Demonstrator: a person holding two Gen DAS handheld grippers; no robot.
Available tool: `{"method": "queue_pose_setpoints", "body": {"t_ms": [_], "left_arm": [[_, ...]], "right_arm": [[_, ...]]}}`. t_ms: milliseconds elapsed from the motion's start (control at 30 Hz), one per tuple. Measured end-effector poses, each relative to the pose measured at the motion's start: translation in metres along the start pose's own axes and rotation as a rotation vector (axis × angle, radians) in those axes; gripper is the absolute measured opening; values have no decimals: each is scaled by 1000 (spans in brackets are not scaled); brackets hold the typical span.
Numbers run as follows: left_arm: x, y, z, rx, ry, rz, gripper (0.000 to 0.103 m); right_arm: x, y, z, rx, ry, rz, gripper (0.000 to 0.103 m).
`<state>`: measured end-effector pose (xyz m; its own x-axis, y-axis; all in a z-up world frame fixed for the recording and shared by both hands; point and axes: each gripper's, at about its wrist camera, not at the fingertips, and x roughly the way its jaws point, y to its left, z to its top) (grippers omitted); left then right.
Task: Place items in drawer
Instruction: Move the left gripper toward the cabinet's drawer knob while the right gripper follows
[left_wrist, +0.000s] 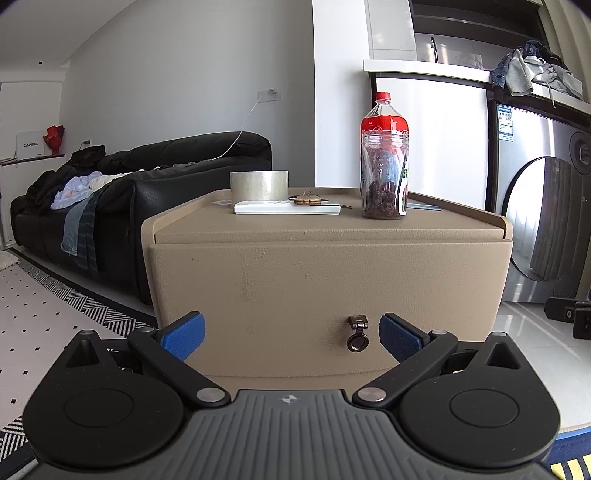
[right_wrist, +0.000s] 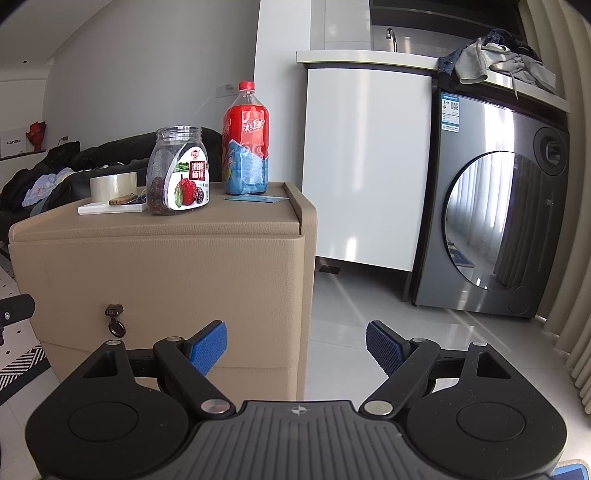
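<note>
Left wrist view: the left gripper (left_wrist: 291, 334) faces the front of a beige leather-look cabinet (left_wrist: 325, 273), its blue pads (left_wrist: 186, 332) spread wide with nothing between them and touching nothing. The drawer front carries a small dark ring pull (left_wrist: 358, 334), which sits just inside the right-hand pad, off the gripper's centre line. The drawer is shut. On the cabinet top wait the items: a roll of clear tape (left_wrist: 259, 185) standing on a flat white box (left_wrist: 287, 208), a bunch of keys (left_wrist: 307, 199) beside the roll, an open clear jar (left_wrist: 384, 175) with dark dried fruit at its bottom, and behind it a red-capped drink bottle (left_wrist: 383, 110).

The step in hand looks to be opening the drawer. To do it well, this gripper should shift towards the pull until it lies midway between the pads, narrow onto the ring, then draw straight back, level, so the tall jar and bottle above do not rock.

Right wrist view: the right gripper (right_wrist: 295, 345) hangs off the cabinet's right front corner, over pale floor tiles (right_wrist: 351, 295), jaws likewise wide and empty. The ring pull (right_wrist: 115, 320) lies well to its left. The jar (right_wrist: 178, 171), the bottle (right_wrist: 246, 144), the tape roll (right_wrist: 113, 186) and a thin teal packet (right_wrist: 255, 199) are all still on top, ready for this hand once the drawer stands open.
</note>
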<state>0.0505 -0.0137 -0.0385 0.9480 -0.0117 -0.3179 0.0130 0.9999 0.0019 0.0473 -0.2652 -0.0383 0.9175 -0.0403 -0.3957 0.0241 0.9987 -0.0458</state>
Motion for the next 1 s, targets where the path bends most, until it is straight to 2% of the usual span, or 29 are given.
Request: {"method": "queue_pose_setpoints", "body": {"t_ms": [300,633,767,1000], "left_arm": [[11,-14,-4,35,4,-8,103],[24,-16,-4,-5,14,-3,103],[27,-21,-1,-4,-10,-13,103],[39,-25,-6,17,13,0,103]], "right_arm": [[4,-3,-5,-5,-10,-15,86],[14,-10,-13,0,-5,-21,86],[19,-10,-18,-23,-9,-29,86],[20,-10,-22,-54,-50,-28,86]]}}
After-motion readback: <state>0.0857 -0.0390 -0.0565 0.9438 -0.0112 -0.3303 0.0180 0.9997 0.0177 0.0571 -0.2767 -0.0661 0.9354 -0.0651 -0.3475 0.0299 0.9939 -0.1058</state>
